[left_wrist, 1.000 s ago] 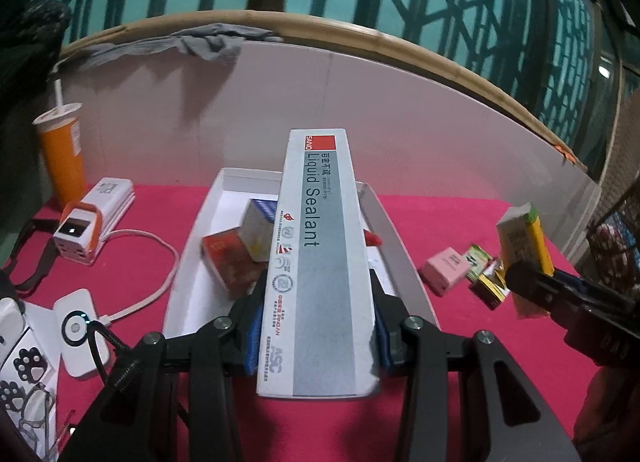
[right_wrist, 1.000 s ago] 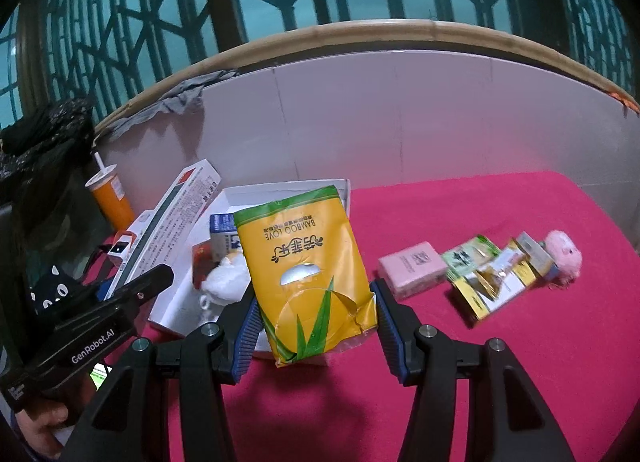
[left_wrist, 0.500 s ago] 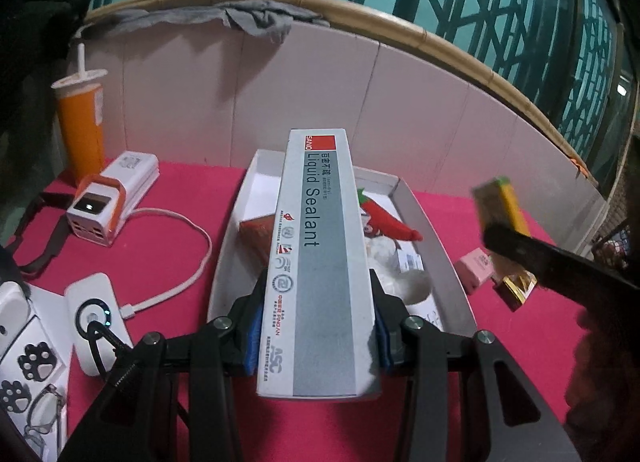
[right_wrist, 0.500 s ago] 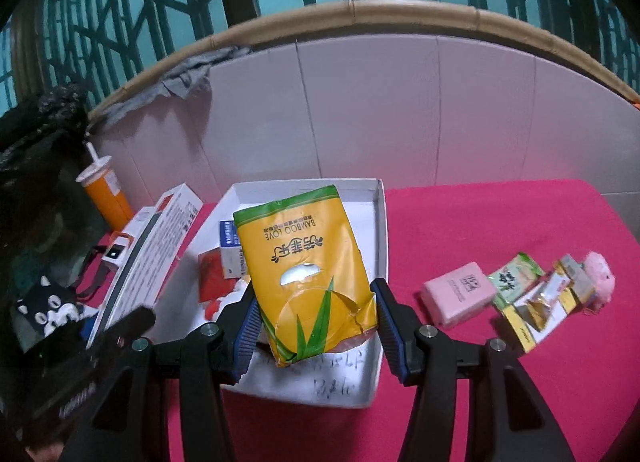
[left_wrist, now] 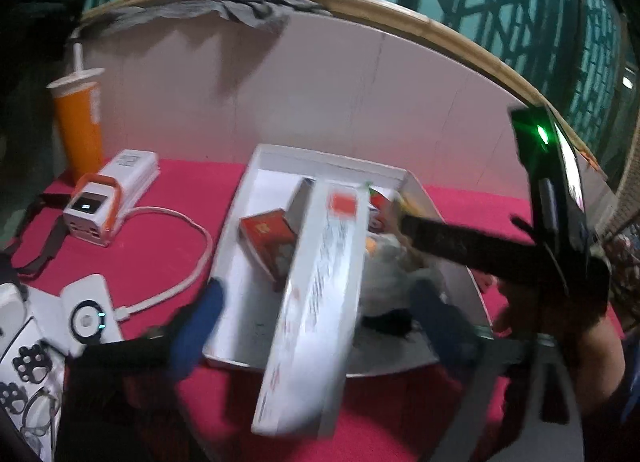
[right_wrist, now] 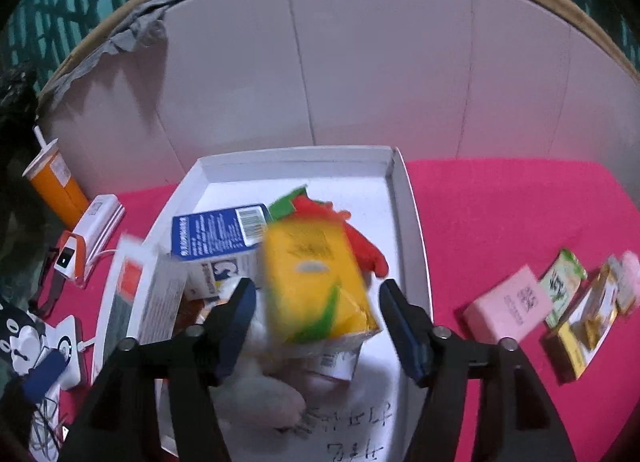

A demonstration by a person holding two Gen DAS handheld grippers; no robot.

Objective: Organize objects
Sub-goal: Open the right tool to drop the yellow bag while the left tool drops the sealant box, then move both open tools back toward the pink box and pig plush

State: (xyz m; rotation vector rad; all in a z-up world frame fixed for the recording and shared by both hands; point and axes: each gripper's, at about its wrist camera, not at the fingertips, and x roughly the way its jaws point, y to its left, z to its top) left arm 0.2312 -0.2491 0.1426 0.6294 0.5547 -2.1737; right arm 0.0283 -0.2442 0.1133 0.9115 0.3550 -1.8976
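Note:
A white tray (left_wrist: 248, 198) (right_wrist: 408, 222) on the pink cloth holds a red box (left_wrist: 268, 242), a blue-and-white carton (right_wrist: 216, 234), a red chili toy (right_wrist: 360, 246) and a white plush (right_wrist: 264, 394). My left gripper (left_wrist: 320, 314) is open; the long white Liquid Sealant box (left_wrist: 316, 310), blurred, lies free between its fingers across the tray's near edge. It also shows in the right wrist view (right_wrist: 140, 294). My right gripper (right_wrist: 316, 318) is open over the tray; the yellow tissue pack (right_wrist: 316, 282), blurred, sits loose between its fingers.
An orange cup (left_wrist: 80, 122), a power bank (left_wrist: 108, 194) with cable and white chargers (left_wrist: 88, 314) lie left of the tray. A pink box (right_wrist: 508, 306), green and gold packets (right_wrist: 576, 314) and a pink toy (right_wrist: 632, 266) lie to the right. A white wall stands behind.
Both grippers opened and let go. The sealant box dropped and tilted onto the tray's edge. The tissue pack fell loose over the tray as the right gripper moved in above it.

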